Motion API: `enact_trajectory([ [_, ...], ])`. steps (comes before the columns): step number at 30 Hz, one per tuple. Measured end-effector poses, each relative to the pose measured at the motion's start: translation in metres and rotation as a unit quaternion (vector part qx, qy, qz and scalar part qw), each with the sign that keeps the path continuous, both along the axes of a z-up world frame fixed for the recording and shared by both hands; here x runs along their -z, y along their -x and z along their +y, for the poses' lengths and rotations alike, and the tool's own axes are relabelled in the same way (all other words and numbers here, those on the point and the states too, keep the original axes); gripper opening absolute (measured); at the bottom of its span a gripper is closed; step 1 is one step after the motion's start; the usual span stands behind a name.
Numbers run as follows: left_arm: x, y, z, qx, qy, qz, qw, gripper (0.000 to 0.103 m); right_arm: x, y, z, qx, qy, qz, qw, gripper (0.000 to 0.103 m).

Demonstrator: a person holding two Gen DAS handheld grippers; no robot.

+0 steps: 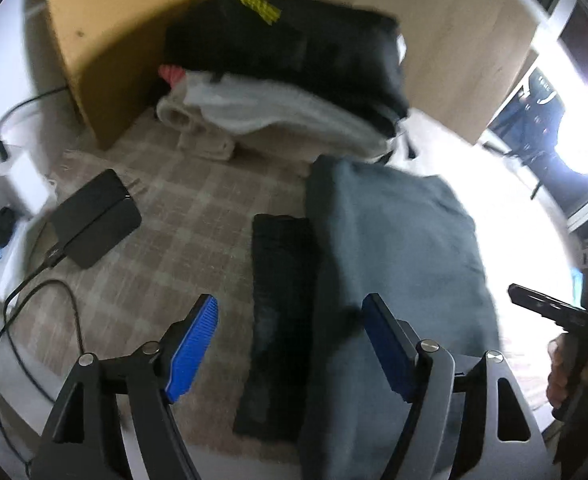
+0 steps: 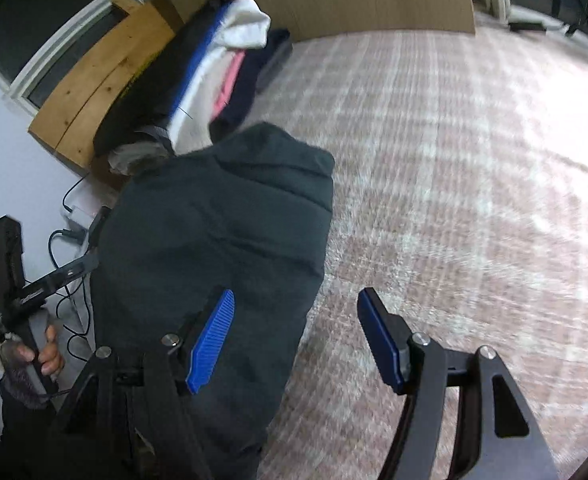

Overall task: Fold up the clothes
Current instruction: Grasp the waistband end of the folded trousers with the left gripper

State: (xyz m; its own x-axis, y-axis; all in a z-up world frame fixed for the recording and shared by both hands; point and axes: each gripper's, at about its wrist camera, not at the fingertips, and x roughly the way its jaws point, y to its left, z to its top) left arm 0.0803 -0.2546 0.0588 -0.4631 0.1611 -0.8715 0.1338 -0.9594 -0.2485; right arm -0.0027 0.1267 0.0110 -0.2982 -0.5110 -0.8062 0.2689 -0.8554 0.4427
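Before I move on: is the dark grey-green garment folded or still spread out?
Folded: the dark grey-green garment lies as a compact, layered bundle on the checked rug.

A checked bedcover (image 1: 166,216) is carrying a folded grey garment (image 1: 394,248), a black strip (image 1: 278,312), a power bank (image 1: 94,224) and piled clothes (image 1: 278,80).

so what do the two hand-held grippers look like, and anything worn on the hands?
Both match: the left hand-held gripper and right hand-held gripper have black angular linkage arms with silver pivot pins and triangular cut-outs, ending in flat blue ribbed pads. Each has a black pistol-style handle. A grey fuzzy sleeve cuff shows at the left wrist; the hands themselves look uncovered.
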Motion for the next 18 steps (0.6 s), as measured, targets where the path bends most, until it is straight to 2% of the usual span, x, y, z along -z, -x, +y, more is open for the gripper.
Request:
enact_trajectory([
  [3,0.010,0.008,-0.007,-0.004,-0.023,-0.015,0.9996,0.075,0.012,0.008,0.003,0.004,0.009,-0.015,1.000,0.063],
  [7,0.018,0.013,-0.011,0.010,-0.031,-0.029,0.9990,0.082,0.018,0.014,0.001,0.001,0.026,-0.019,0.999,0.065],
  [10,0.034,0.015,-0.021,0.011,-0.094,-0.056,0.9939,0.083,0.019,0.016,-0.006,-0.008,0.030,-0.016,0.999,0.068],
  [11,0.034,0.014,-0.023,0.012,-0.100,-0.051,0.9936,0.085,0.019,0.016,-0.008,-0.010,0.031,-0.014,0.999,0.069],
  [16,0.035,0.011,-0.019,0.040,-0.075,-0.043,0.9955,0.085,0.018,0.015,-0.015,-0.011,0.026,-0.006,1.000,0.069],
  [18,0.035,0.011,-0.022,0.046,-0.081,-0.044,0.9947,0.078,0.017,0.015,-0.015,-0.010,0.025,-0.012,1.000,0.069],
])
